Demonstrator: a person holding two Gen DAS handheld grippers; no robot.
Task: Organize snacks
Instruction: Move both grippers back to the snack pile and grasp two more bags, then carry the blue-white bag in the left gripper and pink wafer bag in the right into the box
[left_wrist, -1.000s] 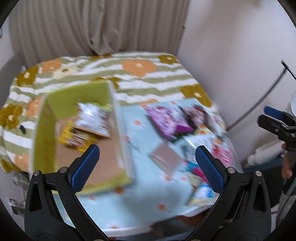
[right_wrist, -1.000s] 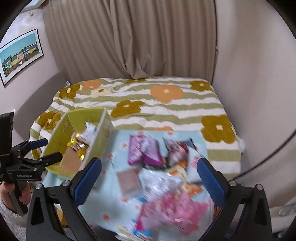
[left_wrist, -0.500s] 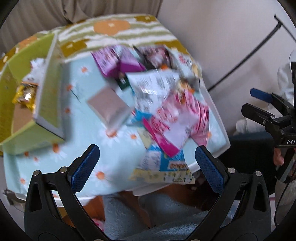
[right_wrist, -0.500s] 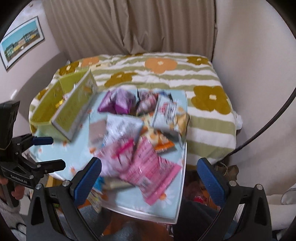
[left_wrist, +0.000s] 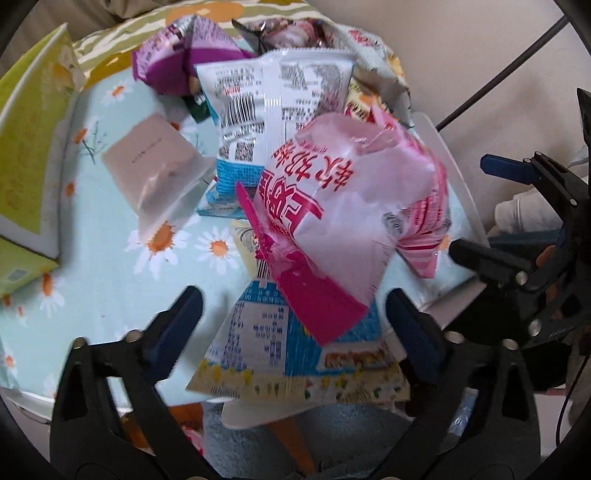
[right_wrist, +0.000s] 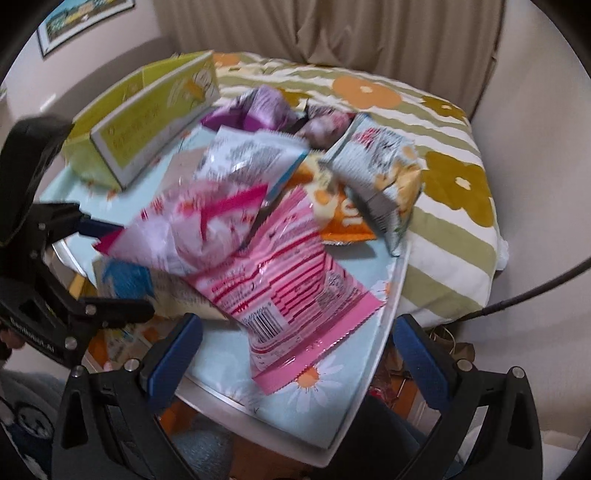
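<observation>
A pile of snack bags lies on a small table with a daisy cloth (left_wrist: 110, 295). On top is a pink bag (left_wrist: 343, 214), also in the right wrist view (right_wrist: 280, 280). Behind it lie a white bag (left_wrist: 273, 96), a purple bag (left_wrist: 177, 59) and a flat beige packet (left_wrist: 155, 173). A blue-and-yellow bag (left_wrist: 295, 350) hangs over the near edge. A green box (right_wrist: 147, 107) stands at the table's left. My left gripper (left_wrist: 295, 314) is open, just before the pink bag. My right gripper (right_wrist: 295, 343) is open, near the pink bag's lower edge.
A floral striped bed cover (right_wrist: 424, 122) lies behind the table, with a curtain (right_wrist: 369, 33) beyond. A wall and a black cable (right_wrist: 535, 291) are on the right. The table's front rim (right_wrist: 295, 435) is close to both grippers.
Both grippers have moved down and in toward the snack pile, which now fills the views. Both stay open and empty.
</observation>
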